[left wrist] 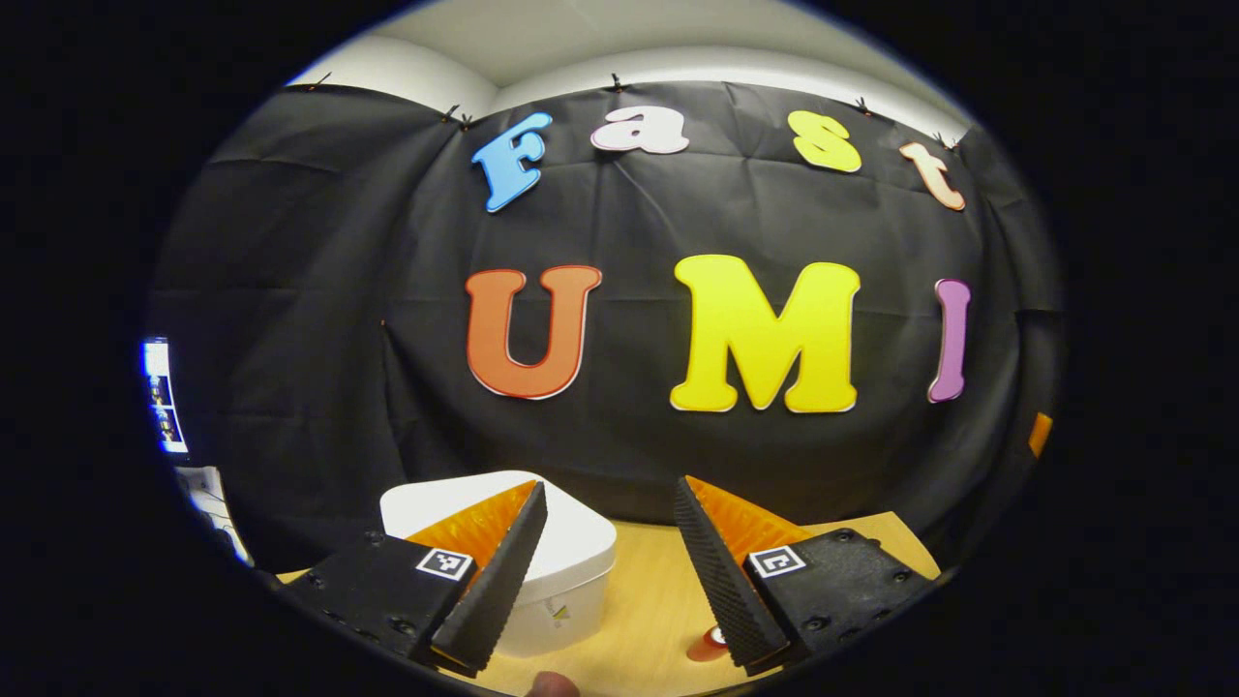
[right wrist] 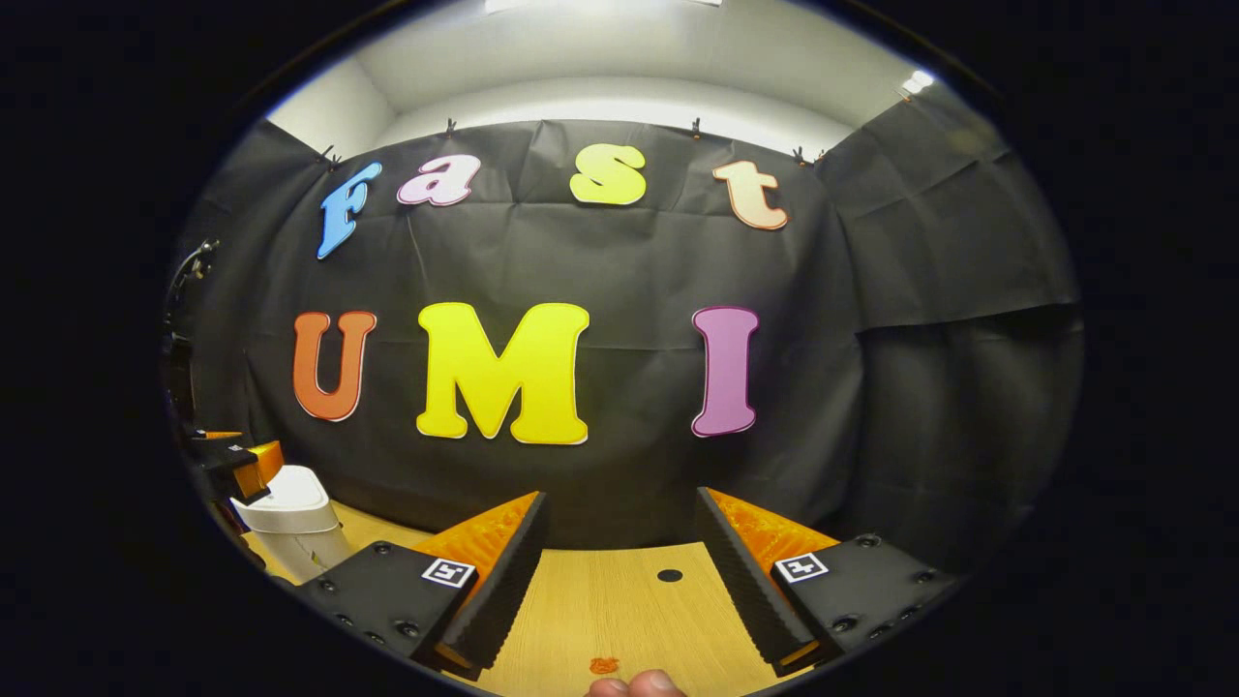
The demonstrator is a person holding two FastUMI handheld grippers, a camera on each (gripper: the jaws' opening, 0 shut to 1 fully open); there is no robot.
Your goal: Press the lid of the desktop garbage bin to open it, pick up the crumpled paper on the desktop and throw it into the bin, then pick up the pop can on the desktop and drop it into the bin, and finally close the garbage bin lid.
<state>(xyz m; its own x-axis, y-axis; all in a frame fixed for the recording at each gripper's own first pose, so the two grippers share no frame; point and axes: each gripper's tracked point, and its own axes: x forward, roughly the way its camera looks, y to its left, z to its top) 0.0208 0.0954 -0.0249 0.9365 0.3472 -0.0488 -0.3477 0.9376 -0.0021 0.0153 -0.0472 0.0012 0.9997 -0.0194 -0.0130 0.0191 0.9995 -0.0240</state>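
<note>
- Two grippers hung above a pale wood-grain table (right wrist: 619, 600), each with its fingers spread wide and nothing between them.
- The left gripper (left wrist: 610, 503) had ribbed, wedge-shaped pads (left wrist: 503, 581) that tapered to thin tips, set on blocky mounts with square printed markers. Its left finger lay across the view of the bin (left wrist: 571, 561), but whether it touched the bin could not be told.
- The bin was white, smooth plastic, with rounded corners and a slightly domed lid that sat closed. It stood upright on the table toward the back edge, near the black cloth wall (left wrist: 619, 445).
- A small orange-red object (left wrist: 711, 644) peeked out beside the left gripper's right finger at the table's near edge. Too little of it showed to name it or tell its axis.
- The right gripper (right wrist: 619, 508) showed the same ribbed wedges (right wrist: 745, 581), released, over bare wood with a small dark round hole (right wrist: 669, 575) near the back edge.
- In the right gripper view the bin (right wrist: 290, 523) stood at the far left of the table, with the other gripper just above its lid.
- A small orange scrap (right wrist: 603, 665) lay at the near edge, beside a fingertip (right wrist: 634, 685) of the person's hand.
</note>
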